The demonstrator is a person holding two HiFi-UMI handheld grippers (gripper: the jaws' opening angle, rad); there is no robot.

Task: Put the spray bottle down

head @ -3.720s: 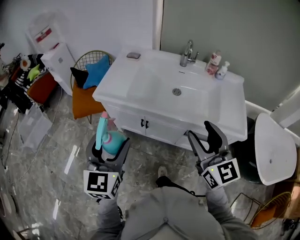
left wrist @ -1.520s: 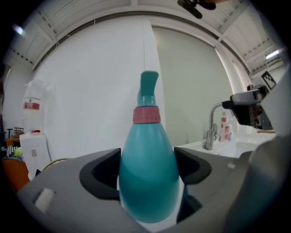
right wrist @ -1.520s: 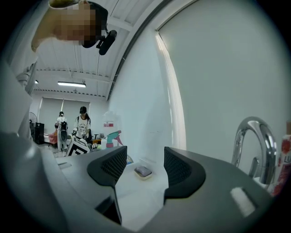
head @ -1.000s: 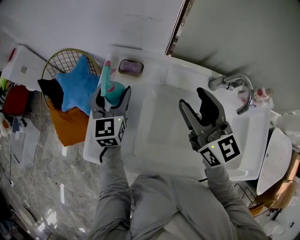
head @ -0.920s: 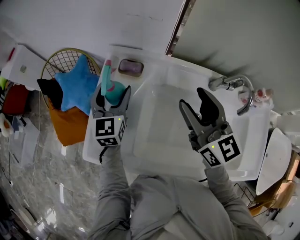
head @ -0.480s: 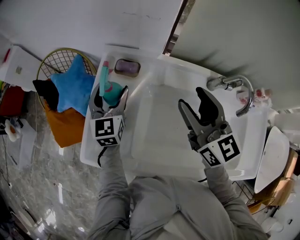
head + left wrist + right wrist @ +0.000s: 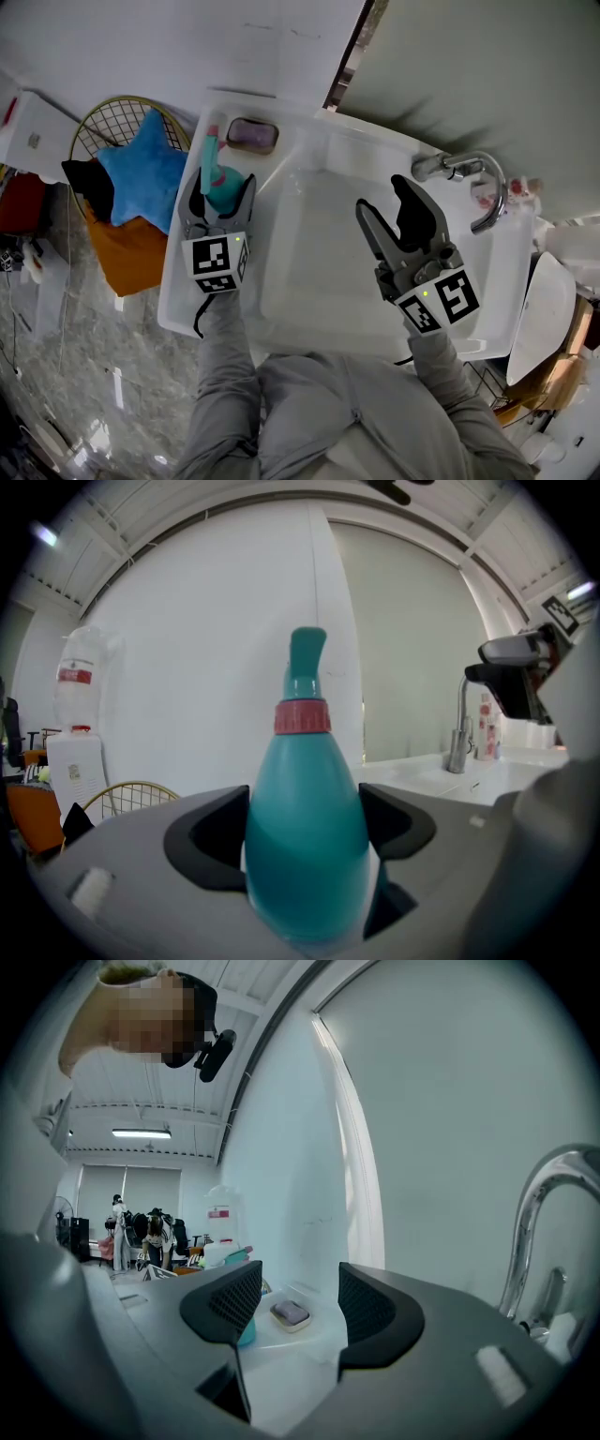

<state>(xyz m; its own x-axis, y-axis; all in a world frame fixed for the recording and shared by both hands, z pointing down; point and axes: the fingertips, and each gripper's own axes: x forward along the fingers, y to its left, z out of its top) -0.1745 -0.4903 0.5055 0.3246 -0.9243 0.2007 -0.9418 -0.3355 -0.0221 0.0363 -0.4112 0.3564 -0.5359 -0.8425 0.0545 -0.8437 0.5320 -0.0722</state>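
Note:
A teal spray bottle (image 7: 218, 178) with a pink collar and a teal nozzle stands upright between the jaws of my left gripper (image 7: 220, 192), which is shut on its body (image 7: 305, 841). It is over the left ledge of the white washbasin (image 7: 183, 291); whether its base touches the ledge is hidden. My right gripper (image 7: 392, 206) hangs open over the basin bowl with nothing between its jaws (image 7: 289, 1312). In the right gripper view the bottle (image 7: 246, 1330) shows as a teal sliver behind the left jaw.
A soap dish (image 7: 251, 135) with a mauve soap sits just beyond the bottle. A chrome tap (image 7: 469, 173) rises at the right, with small bottles (image 7: 525, 190) behind it. A wire chair with a blue star cushion (image 7: 141, 178) stands left of the basin.
Over the last few seconds I walked up to the basin with the bottle. In the last second the left gripper and bottle shifted slightly inward over the left ledge. The right gripper stayed open.

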